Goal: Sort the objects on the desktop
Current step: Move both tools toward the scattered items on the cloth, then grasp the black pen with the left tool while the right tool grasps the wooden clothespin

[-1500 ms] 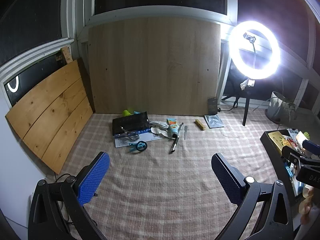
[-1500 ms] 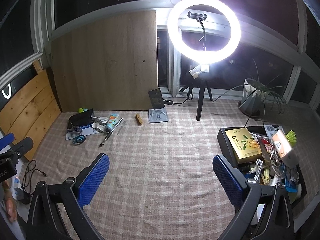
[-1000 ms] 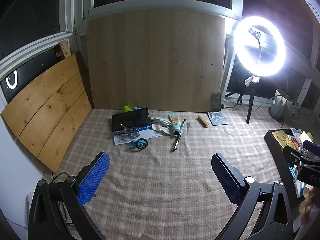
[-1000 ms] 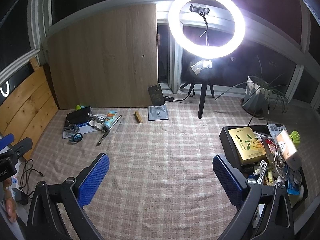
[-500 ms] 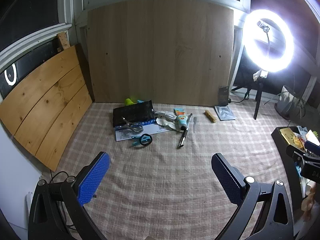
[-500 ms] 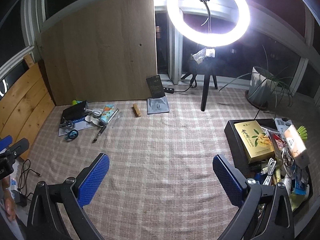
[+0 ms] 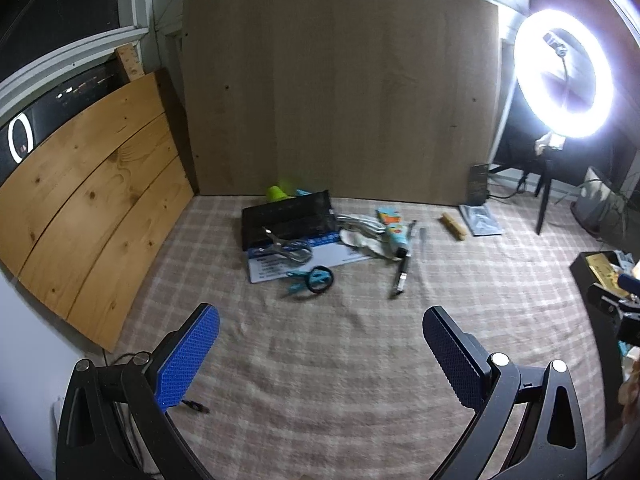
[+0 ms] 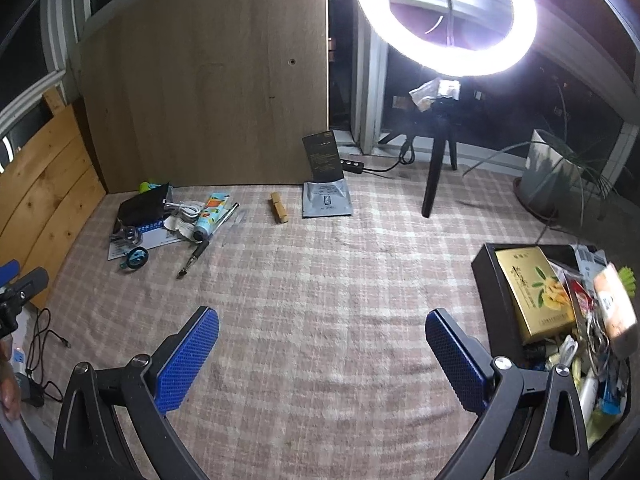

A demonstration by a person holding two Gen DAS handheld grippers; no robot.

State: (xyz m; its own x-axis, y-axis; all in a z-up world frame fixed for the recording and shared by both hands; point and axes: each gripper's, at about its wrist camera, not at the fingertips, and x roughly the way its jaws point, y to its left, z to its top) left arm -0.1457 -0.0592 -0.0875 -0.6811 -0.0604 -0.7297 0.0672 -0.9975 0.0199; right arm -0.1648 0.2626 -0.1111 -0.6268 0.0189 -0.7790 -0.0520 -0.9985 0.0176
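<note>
A pile of loose items lies on the checked cloth ahead of my left gripper (image 7: 320, 344): a black pouch (image 7: 288, 216), scissors (image 7: 286, 250), a blue round tape (image 7: 318, 278), a tube (image 7: 394, 228), a pen (image 7: 402, 270) and a wooden block (image 7: 454, 227). The left gripper is open, well short of the pile, holding nothing. My right gripper (image 8: 322, 342) is open too, over bare cloth. A black box (image 8: 492, 280) full of sorted things, with a yellow carton (image 8: 534, 292) on top, stands to its right. The same pile (image 8: 172, 220) shows far left in the right wrist view.
A large wooden board (image 7: 336, 92) leans behind the pile, and slatted planks (image 7: 80, 184) lean at the left. A ring light on a tripod (image 8: 444, 20) and a potted plant (image 8: 556, 172) stand at the back right. A silver sachet (image 8: 326, 200) lies near the board.
Both grippers have moved forward and lower toward the cloth; the pile looms larger in the left wrist view. Both stay open and empty.
</note>
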